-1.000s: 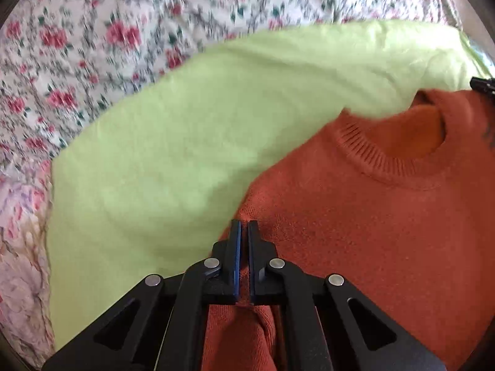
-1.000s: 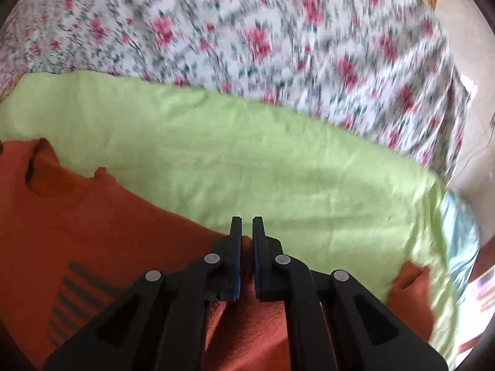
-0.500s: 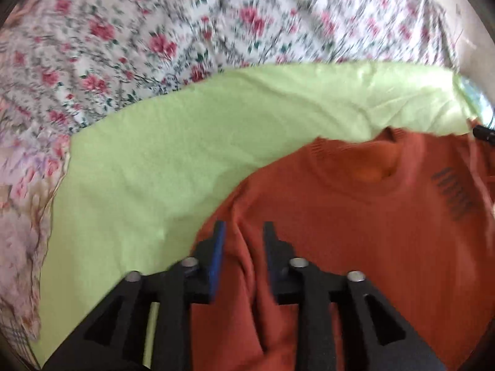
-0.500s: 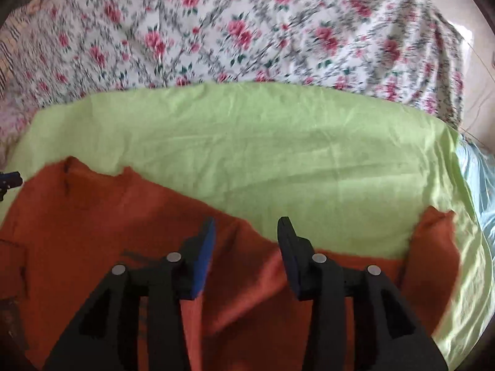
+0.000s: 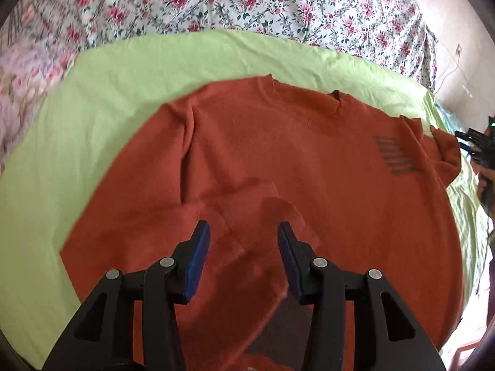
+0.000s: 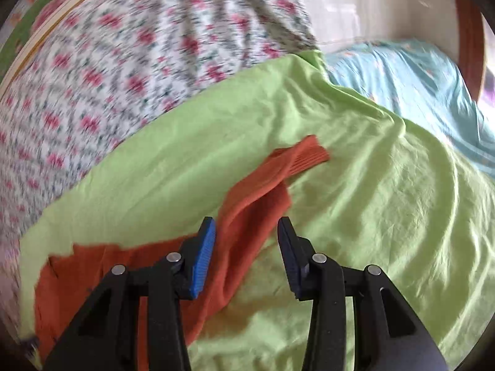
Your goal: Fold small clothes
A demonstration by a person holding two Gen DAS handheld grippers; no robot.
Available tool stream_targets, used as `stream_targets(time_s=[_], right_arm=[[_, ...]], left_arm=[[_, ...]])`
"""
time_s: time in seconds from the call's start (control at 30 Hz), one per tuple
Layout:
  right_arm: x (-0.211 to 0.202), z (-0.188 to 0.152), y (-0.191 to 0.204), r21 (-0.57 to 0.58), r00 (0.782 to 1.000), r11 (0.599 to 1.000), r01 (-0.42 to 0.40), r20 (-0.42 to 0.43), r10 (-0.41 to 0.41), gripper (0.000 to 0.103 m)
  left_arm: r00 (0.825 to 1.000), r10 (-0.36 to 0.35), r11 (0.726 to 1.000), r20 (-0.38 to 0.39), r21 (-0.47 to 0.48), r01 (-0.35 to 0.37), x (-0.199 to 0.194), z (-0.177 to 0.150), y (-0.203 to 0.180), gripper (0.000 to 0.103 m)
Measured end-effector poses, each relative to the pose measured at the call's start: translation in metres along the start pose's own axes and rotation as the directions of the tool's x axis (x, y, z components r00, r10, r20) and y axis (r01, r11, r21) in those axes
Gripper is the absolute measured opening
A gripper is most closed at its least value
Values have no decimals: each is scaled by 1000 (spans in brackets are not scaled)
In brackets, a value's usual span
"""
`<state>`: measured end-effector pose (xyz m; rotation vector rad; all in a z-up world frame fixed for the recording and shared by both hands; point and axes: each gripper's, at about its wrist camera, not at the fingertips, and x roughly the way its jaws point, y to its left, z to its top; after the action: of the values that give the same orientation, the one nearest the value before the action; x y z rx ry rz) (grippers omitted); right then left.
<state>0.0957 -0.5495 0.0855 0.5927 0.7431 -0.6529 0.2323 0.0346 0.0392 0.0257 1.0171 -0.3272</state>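
Observation:
An orange knit sweater [image 5: 294,160] lies flat on a light green sheet [image 5: 102,99], collar at the far side, with a grey striped mark [image 5: 394,154] on its chest. One sleeve is folded in over the body near me. My left gripper [image 5: 243,244] is open and empty just above that folded sleeve. My right gripper [image 6: 246,241] is open and empty above the other sleeve [image 6: 263,198], which stretches out on the green sheet [image 6: 371,201] to its ribbed cuff [image 6: 306,154]. The right gripper also shows at the right edge of the left wrist view [image 5: 476,148].
A floral bedspread [image 5: 247,0] lies beyond the green sheet, also seen in the right wrist view [image 6: 123,71]. A light blue cloth [image 6: 411,86] lies at the far right, with a wooden edge [image 6: 470,31] and a pale wall behind it.
Both grippers opened and let go of the sweater, then drew back. The sweater now lies spread flat. The right gripper has swung right toward the outstretched sleeve.

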Motion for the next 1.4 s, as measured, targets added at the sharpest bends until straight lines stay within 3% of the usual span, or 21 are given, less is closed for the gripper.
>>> stream_targets(time_s=[0.23,0.27,0.3,0.33,0.4,0.5,0.6,0.73,0.87,1.0,1.13,1.3,1.33,1.4], right_arm=[[46,31,-21,165,995,984,-67,-63,79,43],[57,33,-23,191,993,979,-69,-80,86,41],[62,35,-25,201,994,978,-62,-81,80,31],[63,37,-25,191,995,980,-58,-71,73,5],[53,37,-11,131,996,989,-66,-44,73,5],[21,26,21,11,990,990,-140,6,140,5],[-12,5,61,-81,968,966,-246,30,249,5],[-37,-34,115,-146,921,911,-387,-15,389,5],[-42,-84,175,-179,847,828,-531,-102,521,5],[-36,-137,237,-191,760,736,-649,-216,613,5],[-28,-185,284,-195,695,673,-713,-314,646,5],[-20,-249,321,-298,668,611,-734,-482,567,9],[-17,-259,324,-306,661,604,-736,-518,543,12],[-11,-273,323,-307,644,596,-742,-573,507,33]], left_arm=[[998,-64,998,-3,-20,64,-8,-14,-12,47],[997,-73,997,-5,-13,73,-9,-15,-14,47],[997,-75,997,-6,-8,75,-10,-16,-17,47],[997,-74,997,-7,-3,74,-11,-18,-18,47],[996,-85,996,-5,3,85,-13,-21,-19,47],[995,-105,994,-2,11,105,-17,-26,-23,47],[992,-124,992,6,19,124,-25,-34,-26,47],[990,-143,990,13,20,142,-36,-49,-25,51],[989,-144,990,7,1,144,-40,-66,-15,51],[989,-149,989,-13,-21,148,-34,-75,-1,51],[988,-156,987,-6,-47,155,-39,-82,9,51],[985,-168,983,29,-66,169,-53,-79,21,54],[985,-172,982,32,-67,174,-54,-76,23,54],[985,-169,983,34,-68,171,-54,-71,23,54]])
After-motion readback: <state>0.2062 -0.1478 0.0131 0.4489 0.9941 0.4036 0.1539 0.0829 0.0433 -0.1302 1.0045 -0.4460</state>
